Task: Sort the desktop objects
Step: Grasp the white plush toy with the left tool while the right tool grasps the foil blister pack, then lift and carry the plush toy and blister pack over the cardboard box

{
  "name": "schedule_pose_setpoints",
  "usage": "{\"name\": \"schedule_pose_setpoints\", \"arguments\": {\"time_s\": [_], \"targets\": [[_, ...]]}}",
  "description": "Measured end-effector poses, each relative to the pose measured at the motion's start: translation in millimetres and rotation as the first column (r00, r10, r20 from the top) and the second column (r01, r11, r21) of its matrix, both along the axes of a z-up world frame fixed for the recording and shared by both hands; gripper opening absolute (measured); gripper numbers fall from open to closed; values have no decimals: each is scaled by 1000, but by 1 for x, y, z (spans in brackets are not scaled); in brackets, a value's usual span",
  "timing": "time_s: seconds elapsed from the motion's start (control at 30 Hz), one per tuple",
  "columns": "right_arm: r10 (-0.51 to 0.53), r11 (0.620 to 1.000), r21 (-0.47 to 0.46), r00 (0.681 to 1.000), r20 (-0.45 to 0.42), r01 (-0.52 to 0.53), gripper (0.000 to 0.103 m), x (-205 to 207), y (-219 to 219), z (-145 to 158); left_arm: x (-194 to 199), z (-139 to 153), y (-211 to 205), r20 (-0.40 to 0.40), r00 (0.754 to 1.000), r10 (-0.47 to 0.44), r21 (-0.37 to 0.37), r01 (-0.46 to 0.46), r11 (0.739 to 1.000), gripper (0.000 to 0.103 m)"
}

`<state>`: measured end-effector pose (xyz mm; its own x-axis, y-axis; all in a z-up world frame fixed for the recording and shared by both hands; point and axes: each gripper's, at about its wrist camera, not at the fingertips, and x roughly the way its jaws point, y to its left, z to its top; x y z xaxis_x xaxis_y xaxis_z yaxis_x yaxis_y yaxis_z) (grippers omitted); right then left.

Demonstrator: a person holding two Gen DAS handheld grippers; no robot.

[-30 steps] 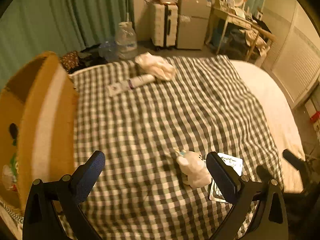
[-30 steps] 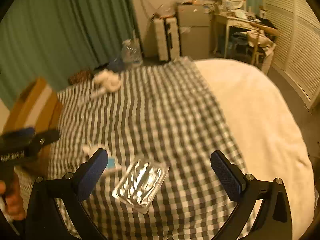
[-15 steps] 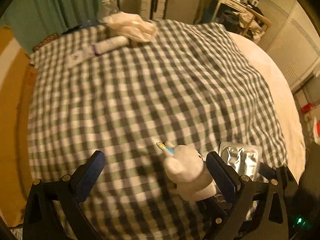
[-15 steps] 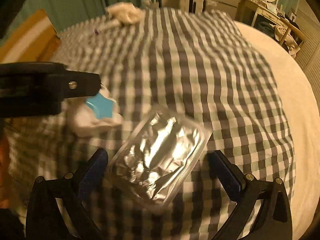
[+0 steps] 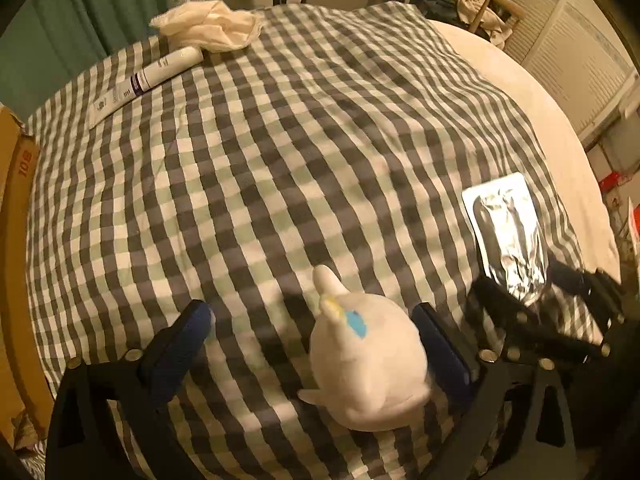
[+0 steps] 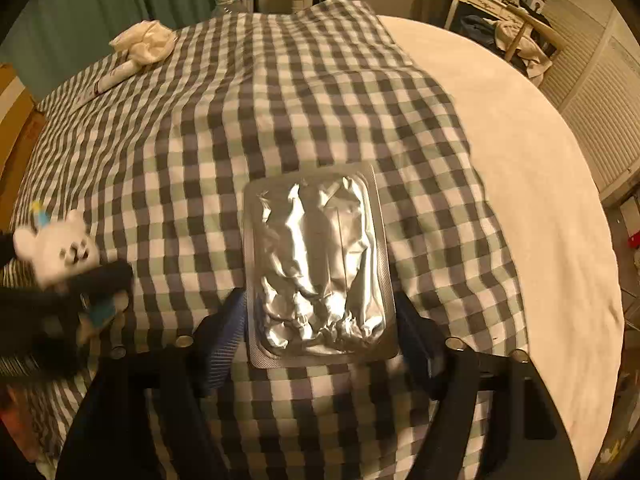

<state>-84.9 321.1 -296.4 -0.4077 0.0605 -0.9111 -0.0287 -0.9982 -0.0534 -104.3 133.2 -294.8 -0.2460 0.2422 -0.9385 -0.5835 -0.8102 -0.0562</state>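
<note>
A small white plush toy [image 5: 366, 360] with a blue and yellow mark lies on the checked cloth [image 5: 280, 140]. My left gripper [image 5: 316, 342] is open around it, the right finger touching its side, the left finger apart. The toy also shows in the right wrist view [image 6: 56, 248]. A silver foil blister pack [image 6: 316, 268] lies between the fingers of my right gripper [image 6: 320, 332], which have closed in to its two long edges. The pack also shows in the left wrist view [image 5: 508, 232].
A white tube [image 5: 148, 78] and a crumpled white cloth [image 5: 208, 26] lie at the far left of the checked cloth. A cardboard box [image 5: 12, 200] stands at the left edge. Bare cream bedding [image 6: 520, 160] lies to the right. Furniture stands behind.
Both grippers have dropped lower and moved forward. The left now straddles the plush toy. The right fingers have narrowed onto the foil pack.
</note>
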Motion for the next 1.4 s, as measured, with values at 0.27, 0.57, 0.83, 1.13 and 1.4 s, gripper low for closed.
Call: {"name": "schedule_pose_setpoints", "arguments": {"time_s": [0.27,0.57,0.83,1.13,1.4], "targets": [[-45,994,-101,999,-22,43,70,6,16,14,19,18,-25,-39,999,26,-2,-26,1000,43],[-67,978,-205,992,-110,43,70,12,18,40,32,64,-43,-106,994,38,5,-38,999,43],[-54,971,-241,971,-232,-3,70,23,8,74,35,111,-61,-196,976,94,57,-85,995,43],[-11,972,-223,936,-351,-72,70,38,-10,133,42,166,-89,-285,943,170,142,-134,981,43],[-19,969,-230,901,-432,-90,70,56,-13,187,53,204,-107,-354,911,211,210,-143,967,43]]}}
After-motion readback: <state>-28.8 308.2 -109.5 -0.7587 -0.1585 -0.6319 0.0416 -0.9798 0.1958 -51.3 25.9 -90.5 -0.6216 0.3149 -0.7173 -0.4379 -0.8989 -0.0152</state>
